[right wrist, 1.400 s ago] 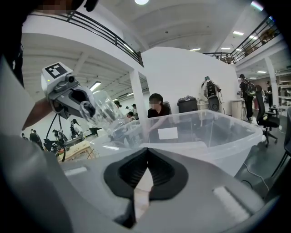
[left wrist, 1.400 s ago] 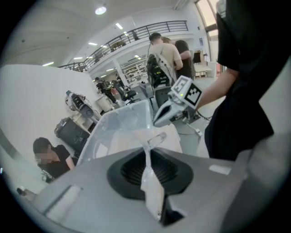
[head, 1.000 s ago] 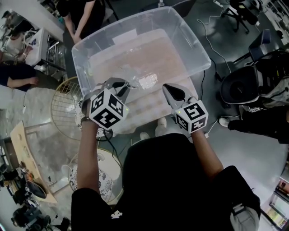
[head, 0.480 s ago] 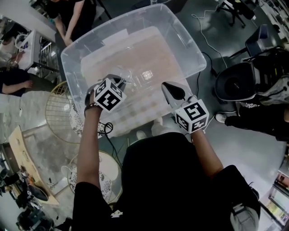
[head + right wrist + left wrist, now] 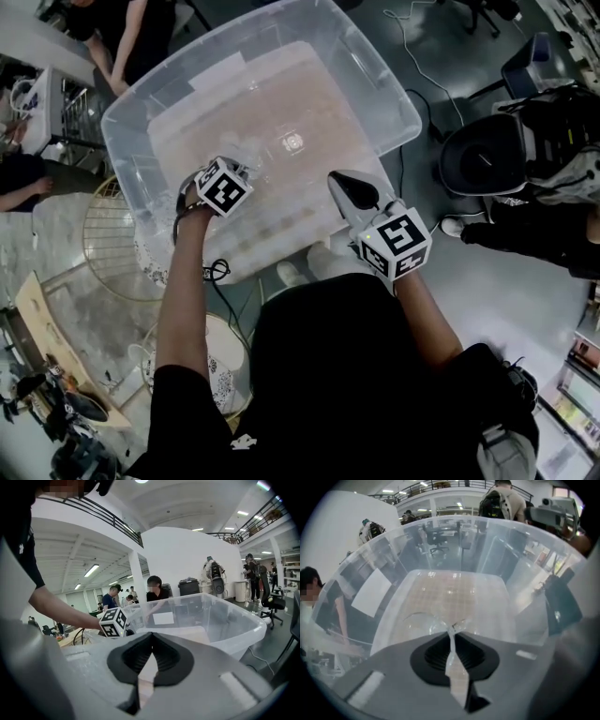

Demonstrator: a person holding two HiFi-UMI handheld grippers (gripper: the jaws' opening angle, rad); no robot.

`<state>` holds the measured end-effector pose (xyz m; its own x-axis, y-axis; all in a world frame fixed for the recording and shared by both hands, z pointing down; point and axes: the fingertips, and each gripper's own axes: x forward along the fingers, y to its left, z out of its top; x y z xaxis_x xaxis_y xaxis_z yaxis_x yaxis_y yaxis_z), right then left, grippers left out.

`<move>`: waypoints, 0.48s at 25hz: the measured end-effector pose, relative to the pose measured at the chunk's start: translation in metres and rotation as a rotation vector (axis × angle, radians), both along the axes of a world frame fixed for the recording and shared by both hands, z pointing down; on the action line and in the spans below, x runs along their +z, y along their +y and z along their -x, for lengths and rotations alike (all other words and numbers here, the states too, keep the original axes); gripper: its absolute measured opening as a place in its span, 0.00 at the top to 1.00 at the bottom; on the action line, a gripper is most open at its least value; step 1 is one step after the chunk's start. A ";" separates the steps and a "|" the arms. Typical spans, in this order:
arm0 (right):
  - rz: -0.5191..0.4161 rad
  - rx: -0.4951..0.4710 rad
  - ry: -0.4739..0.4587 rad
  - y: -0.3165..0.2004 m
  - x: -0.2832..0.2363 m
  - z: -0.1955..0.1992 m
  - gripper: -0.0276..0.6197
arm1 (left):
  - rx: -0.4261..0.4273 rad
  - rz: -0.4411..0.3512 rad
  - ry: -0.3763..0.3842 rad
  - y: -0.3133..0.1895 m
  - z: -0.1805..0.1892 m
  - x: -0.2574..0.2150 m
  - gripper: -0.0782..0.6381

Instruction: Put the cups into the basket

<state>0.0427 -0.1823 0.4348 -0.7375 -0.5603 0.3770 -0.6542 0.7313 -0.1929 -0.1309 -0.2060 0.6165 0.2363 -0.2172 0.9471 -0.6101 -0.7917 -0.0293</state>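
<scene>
L gripper (image 5: 451, 631): jaws nearly together, pinched on the thin wall of a clear cup (image 5: 423, 622). The wall shows as a pale strip btwn the pads. The cup's rounded body sits just past the tips, a bit to their left. Nothing else is in the grip.

The gripper points steeply down into the clear bin (image 5: 520, 573), so tips & cup are inside its walls, over the beige-looking floor. Can't tell if the cup touches the floor.

In the head view the L gripper (image 5: 246, 161) is in the near-left part of the bin (image 5: 380, 89), marker cube up. The cup is only a faint glint at the tips there. A small shiny spot (image 5: 292, 142) lies on the bin floor beyond the L tips, to their right; can't tell what it is.

R gripper (image 5: 151, 634): jaws closed tip to tip, nothing btwn them. The only gap is the hollow behind the tips, w/ a pale surface showing through. It holds & touches nothing.

The bin lies beyond the R tips & to their right. The L gripper's marker cube (image 5: 114, 621) is beyond them to the left.

In the head view the R gripper (image 5: 336, 179) has its tips at the bin's near edge, right of the L gripper & apart from it.
</scene>
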 end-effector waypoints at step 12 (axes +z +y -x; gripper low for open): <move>0.026 0.018 0.018 -0.004 0.011 -0.008 0.96 | 0.009 0.071 -0.029 -0.008 -0.002 0.045 0.84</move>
<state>0.0510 -0.1864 0.4463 -0.7200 -0.5634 0.4051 -0.6710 0.7140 -0.1997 -0.1285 -0.2136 0.6610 0.2105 -0.1471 0.9665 -0.6028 -0.7978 0.0099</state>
